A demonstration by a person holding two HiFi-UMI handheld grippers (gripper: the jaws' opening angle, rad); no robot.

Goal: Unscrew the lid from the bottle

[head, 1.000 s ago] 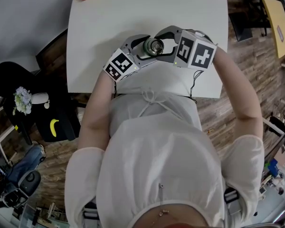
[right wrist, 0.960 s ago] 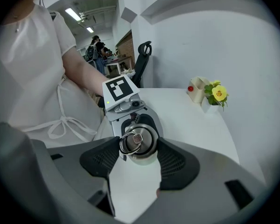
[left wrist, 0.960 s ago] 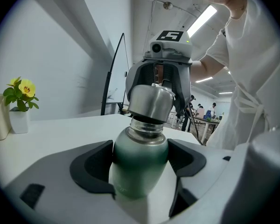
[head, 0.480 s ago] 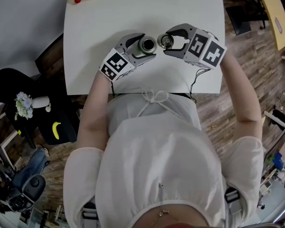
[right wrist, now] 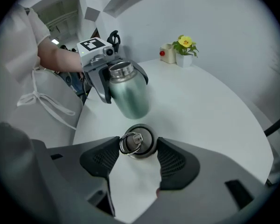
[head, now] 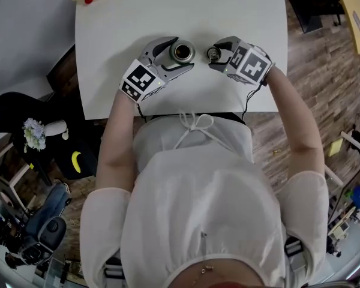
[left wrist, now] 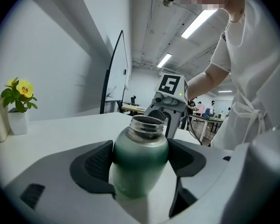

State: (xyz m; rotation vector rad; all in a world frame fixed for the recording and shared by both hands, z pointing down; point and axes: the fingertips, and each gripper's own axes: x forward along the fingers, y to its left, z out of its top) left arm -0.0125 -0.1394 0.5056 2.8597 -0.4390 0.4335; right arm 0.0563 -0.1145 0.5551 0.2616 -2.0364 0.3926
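A green metal bottle stands upright on the white table with its mouth open. My left gripper is shut on its body, and both dark pads press its sides. The round lid, with a metal ring on top, sits between the jaws of my right gripper, which is shut on it just to the right of the bottle. In the right gripper view the lid hangs low over the table, clear of the bottle. Whether the lid touches the table I cannot tell.
A small pot with a yellow flower and a red object stand at the table's far corner. The table's near edge runs just below both grippers, against the person's white top. A black chair stands to the left.
My right gripper has come off the bottle's mouth with the lid, moved right and sunk toward the table. The left gripper and the bottle have kept still.
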